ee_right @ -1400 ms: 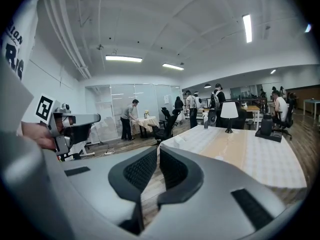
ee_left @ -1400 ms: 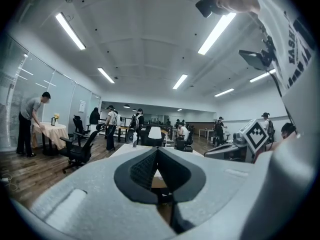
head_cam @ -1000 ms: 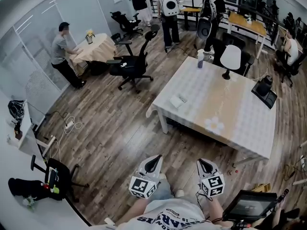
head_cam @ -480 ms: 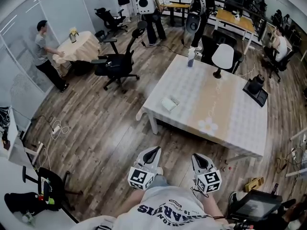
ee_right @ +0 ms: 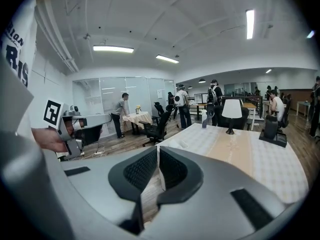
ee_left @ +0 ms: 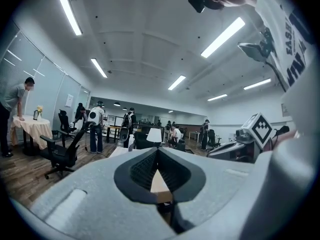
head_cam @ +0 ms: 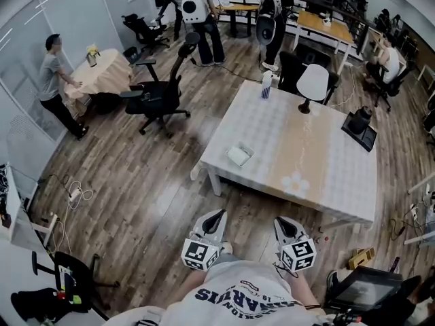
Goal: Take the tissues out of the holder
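Open-plan office: swivel chairs (head_cam: 158, 94), wooden desks (head_cam: 333, 27), glass partition walls (ee_right: 107, 101), ceiling strip lights (ee_left: 70, 11), wood-plank floor (head_cam: 149, 182).

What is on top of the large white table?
A white lamp, a small bottle, a flat white holder near the left edge, and a dark object at the right edge. The holder's contents are too small to tell.

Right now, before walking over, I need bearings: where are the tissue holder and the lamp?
tissue holder (head_cam: 240, 155), head view, its white top.
lamp (head_cam: 312, 81), head view, its white shade.
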Motion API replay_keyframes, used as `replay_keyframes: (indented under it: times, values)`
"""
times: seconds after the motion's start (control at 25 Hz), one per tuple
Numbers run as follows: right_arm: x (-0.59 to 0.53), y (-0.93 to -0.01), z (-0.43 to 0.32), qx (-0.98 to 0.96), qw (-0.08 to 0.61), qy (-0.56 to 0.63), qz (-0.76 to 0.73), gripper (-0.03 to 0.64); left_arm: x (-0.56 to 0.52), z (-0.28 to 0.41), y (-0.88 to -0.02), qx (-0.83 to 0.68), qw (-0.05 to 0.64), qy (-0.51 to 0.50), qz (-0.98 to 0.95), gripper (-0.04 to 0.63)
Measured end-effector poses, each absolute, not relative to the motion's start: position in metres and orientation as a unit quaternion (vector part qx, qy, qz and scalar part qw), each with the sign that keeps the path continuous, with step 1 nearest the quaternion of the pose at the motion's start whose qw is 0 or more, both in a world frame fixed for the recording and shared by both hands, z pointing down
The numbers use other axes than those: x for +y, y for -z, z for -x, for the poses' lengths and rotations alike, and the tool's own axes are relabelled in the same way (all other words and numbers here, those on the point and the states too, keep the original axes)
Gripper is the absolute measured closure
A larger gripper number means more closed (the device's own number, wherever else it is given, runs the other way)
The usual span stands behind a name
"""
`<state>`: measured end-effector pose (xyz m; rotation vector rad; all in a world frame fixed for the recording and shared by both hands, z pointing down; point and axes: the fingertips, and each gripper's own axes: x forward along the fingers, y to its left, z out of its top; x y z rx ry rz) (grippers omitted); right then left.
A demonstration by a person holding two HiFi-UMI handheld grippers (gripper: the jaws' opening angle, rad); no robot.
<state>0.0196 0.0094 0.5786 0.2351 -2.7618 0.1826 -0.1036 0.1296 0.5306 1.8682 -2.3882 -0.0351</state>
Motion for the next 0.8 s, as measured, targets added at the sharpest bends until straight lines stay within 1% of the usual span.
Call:
replay_keyframes:
  times: [0.4, 0.64, 0.8]
  values:
    - [0.017, -0.582, 0.053, -0.977, 0.182, -0.067, -0.091, 0.607, 0.135, 0.172, -0.535, -0.777, 0.056, 0.016, -0.626, 0.592]
    - [0.029, -0.596, 0.078, -0.973, 0.199, -0.077, -0.093, 0.607, 0.14, 0.214, -0.549, -0.774, 0.064, 0.008, -0.63, 0.592]
    - [0.022, -0.601, 0.068, -0.966, 0.221, -0.079, -0.108, 0.607, 0.136, 0.226, -0.563, -0.772, 0.079, 0.012, -0.63, 0.592]
